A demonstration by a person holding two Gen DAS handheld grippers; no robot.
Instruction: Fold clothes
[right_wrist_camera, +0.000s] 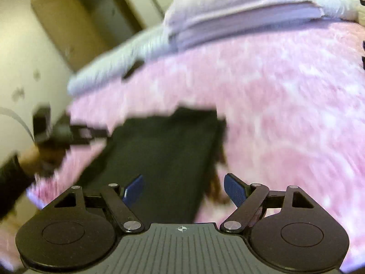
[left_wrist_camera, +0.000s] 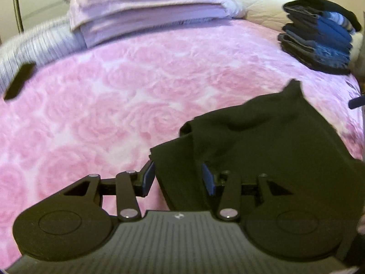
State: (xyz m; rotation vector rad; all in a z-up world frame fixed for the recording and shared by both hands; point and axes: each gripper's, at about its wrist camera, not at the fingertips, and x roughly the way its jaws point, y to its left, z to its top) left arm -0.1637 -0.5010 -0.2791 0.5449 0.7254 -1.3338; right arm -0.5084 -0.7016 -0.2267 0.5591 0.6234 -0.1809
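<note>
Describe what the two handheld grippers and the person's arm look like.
Both the left gripper and right gripper are matte black, with round pivot housings, silver-riveted linkages, a ribbed grey base and blue-padded fingers. The right-wrist view shows a bare hand below a black sleeve.

The bed point(left_wrist_camera: 114, 96) wears a pink rose-patterned blanket. Folded lilac towels point(left_wrist_camera: 146, 6) lie at its far edge, a stack of folded dark clothes point(left_wrist_camera: 319, 43) at the far right corner, a black garment point(left_wrist_camera: 262, 137) nearer.

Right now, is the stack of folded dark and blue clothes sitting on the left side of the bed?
No, the stack of folded clothes sits at the far right.
</note>
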